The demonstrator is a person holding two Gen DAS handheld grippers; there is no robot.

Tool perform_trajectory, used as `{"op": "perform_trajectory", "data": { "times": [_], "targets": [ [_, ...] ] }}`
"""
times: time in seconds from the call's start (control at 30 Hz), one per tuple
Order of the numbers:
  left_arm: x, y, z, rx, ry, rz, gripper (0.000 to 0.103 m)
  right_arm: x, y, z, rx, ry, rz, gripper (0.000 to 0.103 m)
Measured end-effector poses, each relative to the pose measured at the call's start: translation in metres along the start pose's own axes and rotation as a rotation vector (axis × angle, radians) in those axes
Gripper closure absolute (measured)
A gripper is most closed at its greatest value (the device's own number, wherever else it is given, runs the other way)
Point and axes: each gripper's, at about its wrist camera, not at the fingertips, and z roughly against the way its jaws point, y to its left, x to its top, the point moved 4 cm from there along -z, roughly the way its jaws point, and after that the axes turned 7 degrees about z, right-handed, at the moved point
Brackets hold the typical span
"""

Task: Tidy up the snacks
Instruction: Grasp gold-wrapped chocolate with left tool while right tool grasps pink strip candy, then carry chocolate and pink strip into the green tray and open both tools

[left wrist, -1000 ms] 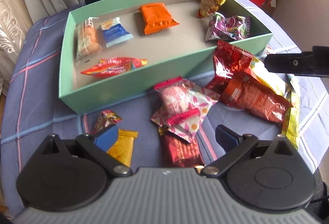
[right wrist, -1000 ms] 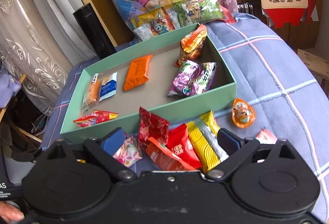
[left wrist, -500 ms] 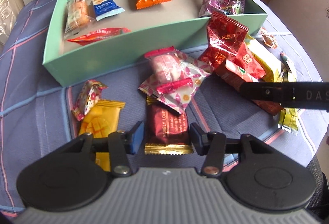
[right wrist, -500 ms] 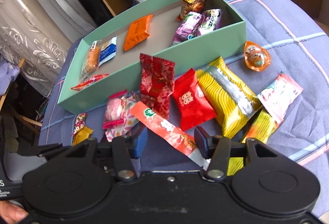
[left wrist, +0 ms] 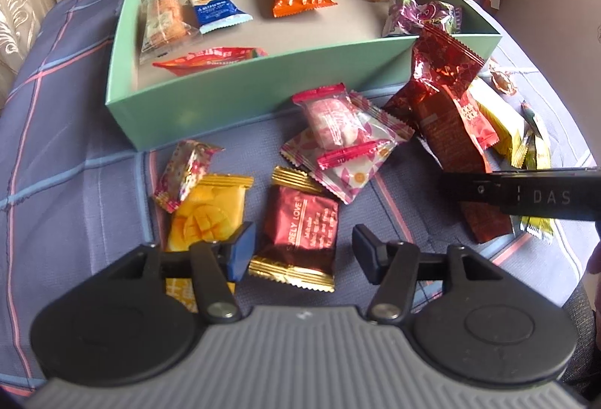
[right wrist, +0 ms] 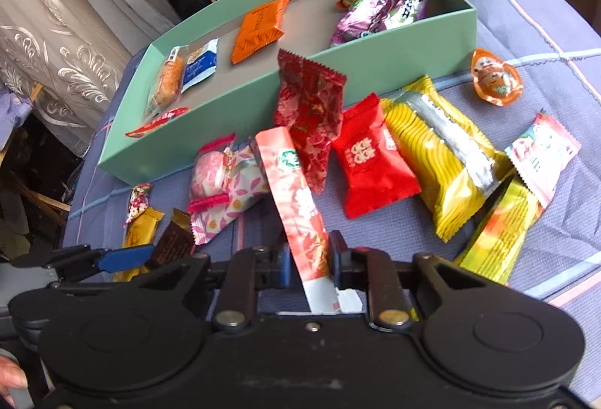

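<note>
Clamping finished on the right gripper (right wrist: pixel 310 260): its jaws, wide a second earlier, were pinched on the near end of the long pink stick pack (right wrist: pixel 296 206), which slanted up off the blue checked cloth (right wrist: pixel 544 44). First pick looked secured. Left gripper (left wrist: pixel 300 247) had dropped over the maroon gold-edged packet (left wrist: pixel 298 228); jaws half-wide and opening slightly, straddling it, pads not pressing. Yellow mango packet (left wrist: pixel 204 211) sat just beside the left finger, a snag risk. Green box (left wrist: pixel 210 97) lay far, near wall upright, middle of its floor bare. Loose packs crowded the ground between.
</note>
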Motion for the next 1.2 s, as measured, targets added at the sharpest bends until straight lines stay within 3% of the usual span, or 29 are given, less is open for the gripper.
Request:
{"op": "perform_trajectory", "data": {
  "times": [0.07, 0.1, 0.2, 0.6, 0.8, 1.2],
  "targets": [
    [0.0, -0.004, 0.0, 0.009, -0.008, -0.019, 0.053, 0.001, 0.003, -0.002, -0.011, 0.001, 0.007, 0.084],
    [0.0, -0.005, 0.0, 0.016, -0.013, -0.027, 0.061, 0.002, 0.002, -0.002, -0.009, 0.003, -0.003, 0.084],
    [0.001, -0.002, 0.0, 0.005, -0.014, -0.015, 0.063, 0.004, -0.005, -0.004, 0.013, 0.007, -0.043, 0.084],
    [-0.002, 0.003, 0.001, -0.012, -0.021, -0.011, 0.06, 0.002, -0.005, -0.005, 0.031, -0.005, 0.005, 0.084],
    [-0.003, 0.001, 0.004, 0.016, -0.021, -0.008, 0.066, 0.003, 0.015, -0.005, -0.049, -0.005, 0.1, 0.086],
    [0.007, 0.015, 0.052, -0.037, -0.109, 0.055, 0.066, 0.019, 0.021, 0.033, 0.036, -0.092, 0.073, 0.088]
  ]
}}
